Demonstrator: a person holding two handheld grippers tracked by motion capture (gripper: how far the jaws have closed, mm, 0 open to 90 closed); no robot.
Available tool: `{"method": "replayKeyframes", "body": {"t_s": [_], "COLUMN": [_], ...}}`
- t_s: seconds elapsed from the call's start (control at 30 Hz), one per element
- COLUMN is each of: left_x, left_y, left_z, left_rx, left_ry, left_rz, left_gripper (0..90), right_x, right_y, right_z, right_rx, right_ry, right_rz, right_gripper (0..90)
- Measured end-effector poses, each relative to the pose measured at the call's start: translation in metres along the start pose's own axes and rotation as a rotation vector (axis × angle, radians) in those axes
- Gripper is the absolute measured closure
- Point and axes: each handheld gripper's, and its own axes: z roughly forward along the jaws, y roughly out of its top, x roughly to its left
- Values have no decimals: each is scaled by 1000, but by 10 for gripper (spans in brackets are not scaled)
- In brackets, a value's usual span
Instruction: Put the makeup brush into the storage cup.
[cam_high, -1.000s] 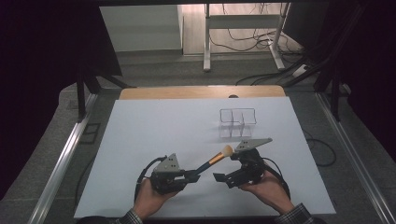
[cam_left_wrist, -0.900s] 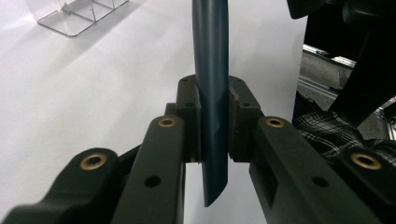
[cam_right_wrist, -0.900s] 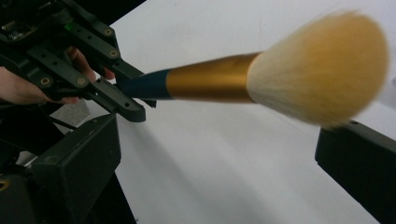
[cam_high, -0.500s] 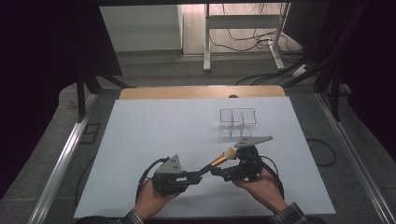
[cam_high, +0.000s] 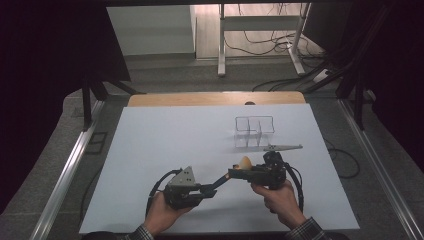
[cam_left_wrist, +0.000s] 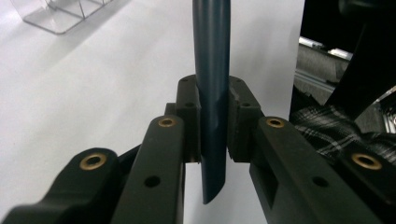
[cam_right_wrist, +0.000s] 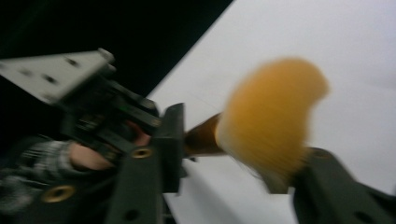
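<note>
High view: no writing can be read anywhere. Left tongs grip the dark handle of a makeup brush, held above the white worktop near its front edge. Right tongs stand apart around the blurred orange bristles; whether they touch is unclear. A clear organizer stands beyond.

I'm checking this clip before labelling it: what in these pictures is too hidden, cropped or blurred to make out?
- Brush bristles: blurred in the right gripper view.
- Brush handle's upper part: cut off by the top edge in the left gripper view.
- Right tongs: whether they grip the brush is unclear through blur.
- Clear organizer: contents too small in the high view.
</note>
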Motion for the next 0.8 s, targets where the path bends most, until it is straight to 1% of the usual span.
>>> {"method": "replayKeyframes", "body": {"t_s": [0.03, 0.07, 0.1, 0.13, 0.17, 0.23, 0.27, 0.37, 0.47, 0.57, 0.6, 0.63, 0.7, 0.73, 0.77, 0.8], "left_x": [-1, 0, 0, -1, 0, 1, 1, 3, 4, 4, 4, 3, 3, 4, 2, 2], "left_y": [0, 1, 1, 2, 3, 3, 3, 3, 2, 2, 2, 2, 2, 2, 2, 2], "left_z": [2, 3, 5, 4, 4, 3, 2, 3, 4, 7, 8, 10, 12, 13, 14, 15], "left_rx": [0, 17, 17, 15, 17, 9, 7, 11, 25, 49, 59, 58, 73, 91, 85, 90], "left_ry": [-2, -5, -6, 0, 2, 2, 2, 6, 7, -3, -7, -11, -13, -17, -24, -24], "left_rz": [0, -3, -6, -2, -2, -21, -27, -40, -42, -42, -38, -47, -43, -31, -44, -38], "left_gripper": [763, 721, 593, 549, 505, 417, 402, 375, 371, 389, 398, 414, 456, 476, 512, 547], "right_x": [-2, -2, 1, 5, 8, 12, 15, 23, 30, 35, 37, 38, 41, 42, 42, 43], "right_y": [1, 1, 1, 1, 1, 1, 2, 1, 0, -1, -2, -2, -2, -2, -2, -2], "right_z": [-1, -1, 0, 1, 3, 5, 6, 10, 15, 19, 20, 20, 21, 21, 22, 22], "right_rx": [-12, -10, 0, 15, 35, 50, 64, 108, 149, 171, 177, 181, 187, 190, 192, 194], "right_ry": [63, 72, 55, 16, -10, -51, -73, -142, -190, -206, -203, -199, -197, -195, -192, -189], "right_rz": [43, 58, 31, 0, -38, -93, -121, -215, -286, -337, -351, -363, -379, -386, -389, -390], "right_gripper": [716, 720, 723, 723, 723, 723, 723, 723, 723, 722, 722, 722, 721, 721, 721, 721]}}
